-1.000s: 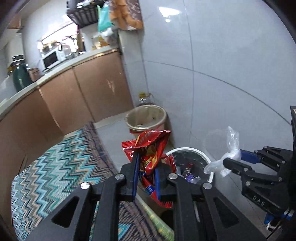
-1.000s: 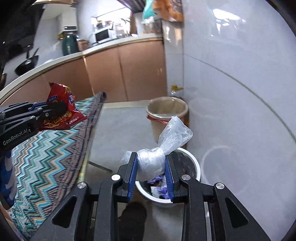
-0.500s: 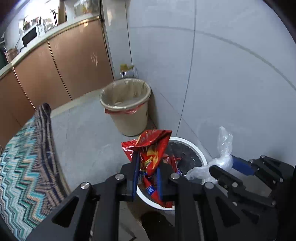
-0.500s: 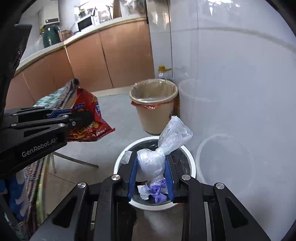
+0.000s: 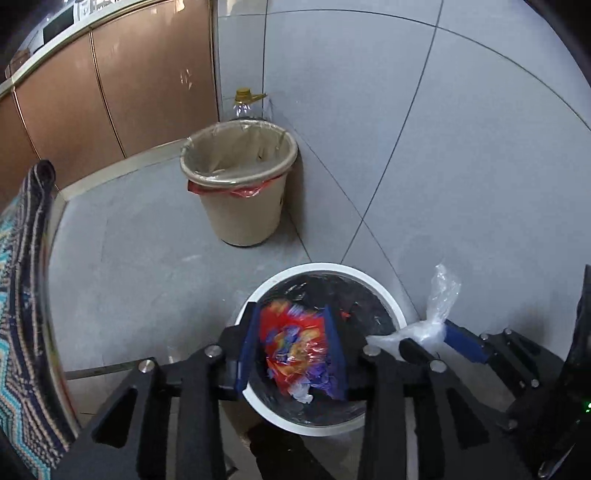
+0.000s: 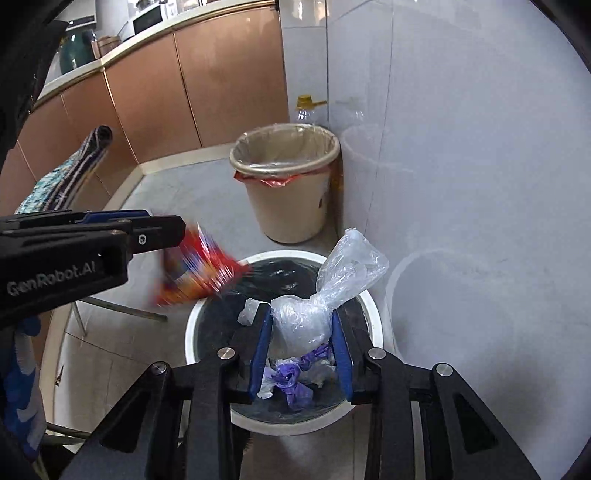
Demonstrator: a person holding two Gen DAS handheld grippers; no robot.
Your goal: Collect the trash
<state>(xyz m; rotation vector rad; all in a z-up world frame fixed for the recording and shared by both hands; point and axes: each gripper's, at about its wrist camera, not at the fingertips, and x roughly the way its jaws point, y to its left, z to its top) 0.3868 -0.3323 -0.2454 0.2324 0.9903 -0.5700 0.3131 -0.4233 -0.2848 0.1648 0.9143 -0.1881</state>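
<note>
red snack wrapper (image 5: 295, 343), blurred, hangs loose between our spread left gripper (image 5: 291, 347) over the white bin (image 5: 369, 273). our right gripper (image 6: 301, 347) pinches a clear plastic bag (image 6: 303, 321) above it. beyond stands a beige bin (image 5: 243, 218).

It was a home kitchen: brown cabinets (image 6: 207, 92) ran under a pale bench (image 6: 110, 55) carrying a microwave (image 6: 147, 20), with tiled walls (image 5: 406, 110) and two bins.
</note>
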